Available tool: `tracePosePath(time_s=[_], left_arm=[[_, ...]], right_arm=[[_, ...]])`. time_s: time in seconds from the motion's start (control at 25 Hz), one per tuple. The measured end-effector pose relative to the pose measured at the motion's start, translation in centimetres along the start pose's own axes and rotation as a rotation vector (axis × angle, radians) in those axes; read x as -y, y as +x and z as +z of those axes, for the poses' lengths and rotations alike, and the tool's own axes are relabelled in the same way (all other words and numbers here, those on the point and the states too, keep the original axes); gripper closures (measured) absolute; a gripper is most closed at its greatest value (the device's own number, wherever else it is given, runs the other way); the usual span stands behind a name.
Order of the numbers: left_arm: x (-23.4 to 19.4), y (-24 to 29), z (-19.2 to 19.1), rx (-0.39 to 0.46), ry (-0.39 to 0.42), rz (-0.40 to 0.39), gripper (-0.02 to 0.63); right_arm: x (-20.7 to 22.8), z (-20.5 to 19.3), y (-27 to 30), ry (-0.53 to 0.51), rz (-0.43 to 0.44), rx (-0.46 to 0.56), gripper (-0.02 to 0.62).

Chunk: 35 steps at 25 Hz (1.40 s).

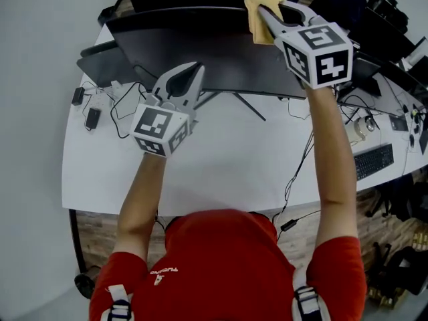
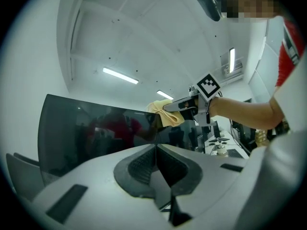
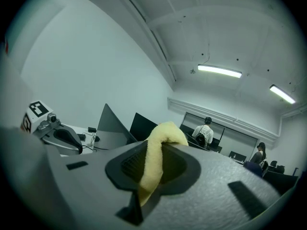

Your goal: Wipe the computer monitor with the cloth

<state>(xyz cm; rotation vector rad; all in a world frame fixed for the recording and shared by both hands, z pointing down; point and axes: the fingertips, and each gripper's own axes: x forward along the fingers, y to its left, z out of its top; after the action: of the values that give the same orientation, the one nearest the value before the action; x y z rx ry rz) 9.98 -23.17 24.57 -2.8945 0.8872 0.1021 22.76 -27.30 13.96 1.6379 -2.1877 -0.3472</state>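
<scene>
The right hand-held gripper (image 1: 265,13) is clamped on a narrow fold of the yellow cloth (image 1: 256,1), which sits on the top edge of the curved computer monitor (image 1: 221,55) at 12 o'clock in the head view. The left hand-held gripper (image 1: 194,72) hangs with its jaws together and empty, above the surface (image 1: 221,166) at 7 o'clock from the cloth. With nothing bracing the screen, a hard push could rock it on its thin stand (image 1: 235,100). The small bite on the cloth may slip, letting hard jaw tips scrape the panel.
</scene>
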Motion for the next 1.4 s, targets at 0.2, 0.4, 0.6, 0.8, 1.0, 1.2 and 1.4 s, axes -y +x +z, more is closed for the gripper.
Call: tracePosePath(time_s=[0.2, 0.4, 0.6, 0.8, 1.0, 1.2, 1.4], left_arm=[[2.5, 1.7, -0.2, -0.004, 0.003, 0.010, 0.595], [4.8, 3.4, -0.2, -0.009, 0.008, 0.013, 0.595], [7.1, 5.3, -0.4, -0.016, 0.011, 0.004, 0.595], [9.5, 7.0, -0.9, -0.031, 0.015, -0.012, 0.595], [11.2, 8.3, -1.6, -0.051, 0.018, -0.027, 0.595], [12.3, 9.3, -2.1, -0.067, 0.016, -0.035, 0.595], [13.3, 9.8, -2.8, -0.078, 0.013, -0.044, 0.595]], right_arm=[[3.4, -2.1, -2.6, -0.003, -0.009, -0.010, 0.535], [6.8, -4.2, -5.1, 0.004, -0.024, -0.014, 0.535], [9.6, -6.1, -7.2, 0.013, -0.039, -0.007, 0.535], [12.6, -7.9, -9.4, 0.036, -0.061, 0.003, 0.535], [15.5, -9.6, -11.5, 0.053, -0.094, 0.006, 0.535], [17.7, -10.9, -13.3, 0.067, -0.124, 0.010, 0.535], [19.5, -12.1, -14.8, 0.080, -0.156, 0.009, 0.535]])
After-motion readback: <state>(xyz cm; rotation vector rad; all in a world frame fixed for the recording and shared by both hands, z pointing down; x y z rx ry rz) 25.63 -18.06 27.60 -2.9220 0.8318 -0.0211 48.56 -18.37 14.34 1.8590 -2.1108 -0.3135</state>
